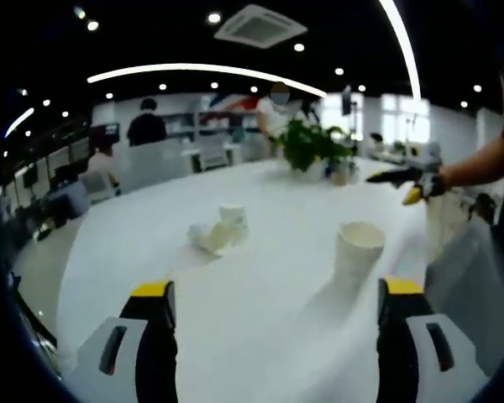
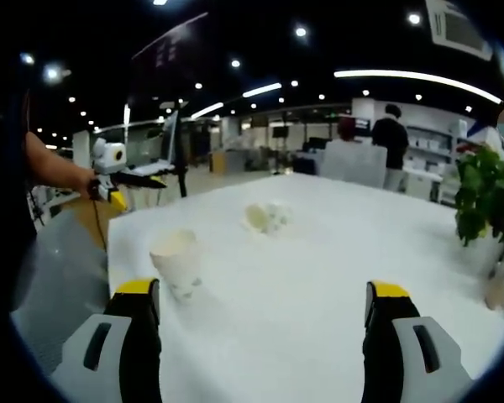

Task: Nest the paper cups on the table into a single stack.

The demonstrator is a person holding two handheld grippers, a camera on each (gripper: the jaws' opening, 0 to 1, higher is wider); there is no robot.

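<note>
While one paper cup (image 1: 359, 249) (image 2: 176, 258) stands upright on the white table (image 1: 260, 327) (image 2: 319, 277), two more cups (image 1: 219, 230) (image 2: 266, 216) lie tipped and touching near mid-table, well apart from it. Left gripper (image 1: 275, 294) jaws spread, empty, upright cup just beyond the right jaw. Right gripper (image 2: 263, 295) jaws spread, empty, cup just past the left jaw. Potted plant (image 1: 312, 145) (image 2: 485, 201) at far edge; people behind.

**Matt white paper on a smooth bench**

The bench (image 1: 260, 336) looks smooth, white, faintly glossy. The upright cup (image 1: 358, 249) and the toppled cups (image 1: 219, 231) look like matt white paper. The gripper fingers (image 1: 155, 336) look like black plastic, yellow-tipped.
</note>
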